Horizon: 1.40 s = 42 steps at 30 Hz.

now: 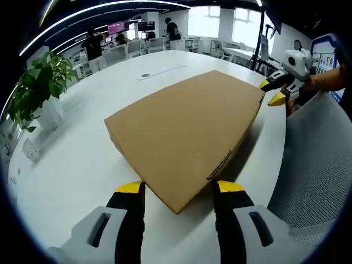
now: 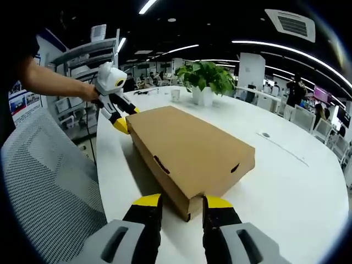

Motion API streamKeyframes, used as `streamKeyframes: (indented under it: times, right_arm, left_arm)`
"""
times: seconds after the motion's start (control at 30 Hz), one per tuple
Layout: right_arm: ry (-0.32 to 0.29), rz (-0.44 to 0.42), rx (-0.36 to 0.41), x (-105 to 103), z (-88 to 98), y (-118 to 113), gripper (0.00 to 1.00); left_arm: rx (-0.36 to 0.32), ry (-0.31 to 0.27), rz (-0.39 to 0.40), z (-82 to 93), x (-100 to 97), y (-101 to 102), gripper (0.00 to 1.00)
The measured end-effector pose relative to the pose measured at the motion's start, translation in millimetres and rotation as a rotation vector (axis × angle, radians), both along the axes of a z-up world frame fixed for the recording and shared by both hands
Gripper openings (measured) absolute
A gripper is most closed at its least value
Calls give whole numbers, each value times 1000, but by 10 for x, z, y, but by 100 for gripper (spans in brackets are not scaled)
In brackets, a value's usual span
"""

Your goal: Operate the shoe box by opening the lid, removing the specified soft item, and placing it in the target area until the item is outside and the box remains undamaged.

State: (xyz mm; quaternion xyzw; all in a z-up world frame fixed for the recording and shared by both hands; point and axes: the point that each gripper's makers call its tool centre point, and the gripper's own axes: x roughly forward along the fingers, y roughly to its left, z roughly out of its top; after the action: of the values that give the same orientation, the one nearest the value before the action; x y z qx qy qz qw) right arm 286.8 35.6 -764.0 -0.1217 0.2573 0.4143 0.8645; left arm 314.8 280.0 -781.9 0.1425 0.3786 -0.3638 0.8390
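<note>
A closed brown cardboard shoe box (image 1: 187, 129) lies flat on the white table (image 1: 71, 165). My left gripper (image 1: 180, 187) is open, its yellow-tipped jaws either side of the box's near corner. At the opposite corner is my right gripper (image 1: 270, 92), held by a person's hand. In the right gripper view the box (image 2: 190, 146) runs away from me. My right gripper (image 2: 182, 202) is open with a narrower gap, its jaws close against the two sides of the near corner. The left gripper (image 2: 122, 122) is at the far corner. The box's contents are hidden.
A potted plant (image 1: 38, 88) stands in a white pot on the table beyond the box. A grey mesh chair (image 1: 319, 165) is pushed up against the table edge beside the box. Desks, chairs and people (image 1: 92, 47) fill the office behind.
</note>
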Motion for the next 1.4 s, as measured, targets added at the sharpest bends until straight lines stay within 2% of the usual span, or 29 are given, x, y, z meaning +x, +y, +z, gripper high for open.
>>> streamKeyframes:
  times: [0.1, 0.27, 0.43, 0.63, 0.77, 1.17, 1.4]
  right_arm:
    - [-8, 2, 3, 1, 3, -6, 25]
    - [-5, 4, 5, -8, 3, 2, 27]
    - [7, 12, -1, -26, 17, 18, 29]
    - [11, 5, 15, -35, 92, 23, 31]
    - [22, -3, 37, -49, 139, 48, 36]
    - [-3, -16, 67, -72, 318, 102, 43]
    - [-18, -18, 75, -58, 422, 111, 45]
  left_arm:
    - [-6, -3, 22, -10, -35, 31, 41]
    - [-63, -8, 81, 15, -55, 37, 39]
    - [-56, 8, 80, 46, -79, 35, 38]
    - [-60, -9, 75, 112, -127, 11, 40]
    - [-65, -16, 92, 144, -124, -11, 43]
    - [-85, -50, 96, 271, -158, -45, 50]
    - [-107, -75, 109, 368, -143, -35, 50]
